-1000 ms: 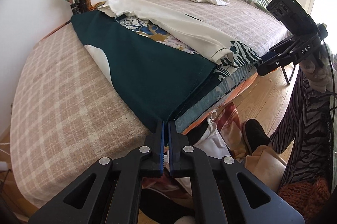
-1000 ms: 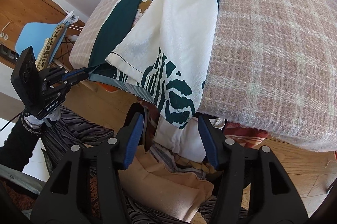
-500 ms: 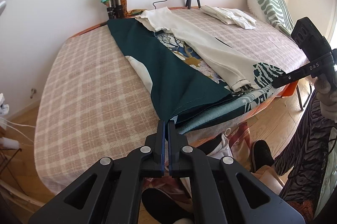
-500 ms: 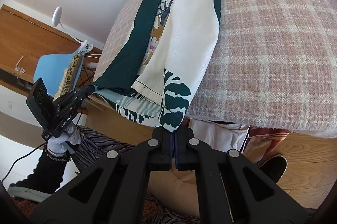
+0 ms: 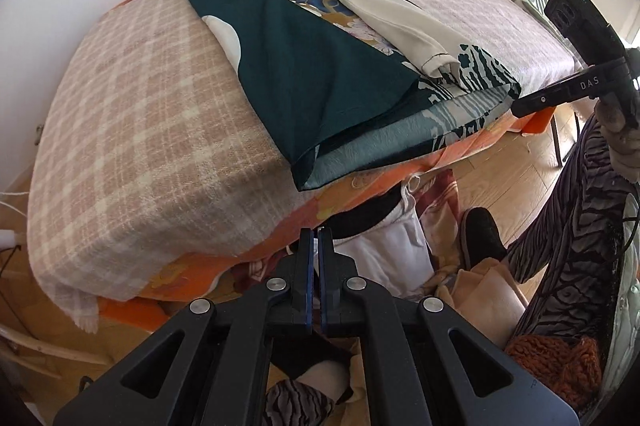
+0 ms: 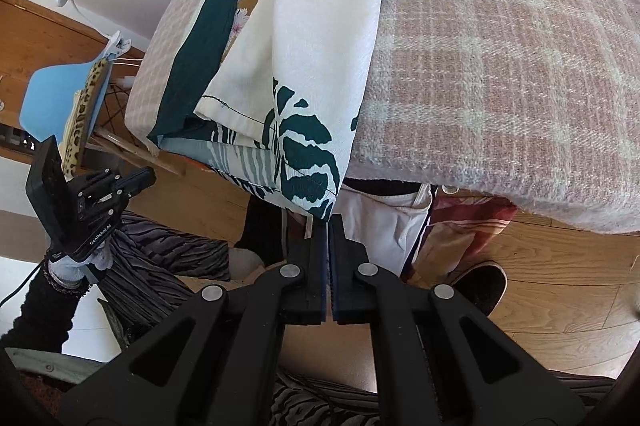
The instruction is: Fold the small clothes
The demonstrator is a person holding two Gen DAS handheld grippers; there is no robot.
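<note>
Bed (image 5: 132,130): the working surface, covered in a checked blanket. The garment (image 5: 304,66) lies lengthwise across it, dark green side folded over the cream, its hem overhanging the bed's near edge, probably so the corners can be reached from the floor. Right gripper (image 6: 329,222), below that edge, has just closed and pinches the hem's leaf-print corner (image 6: 316,182), likely to lift it for the next fold. Left gripper (image 5: 316,238), off the bed's edge, is closed on nothing, clear of the green corner (image 5: 308,166).
</note>
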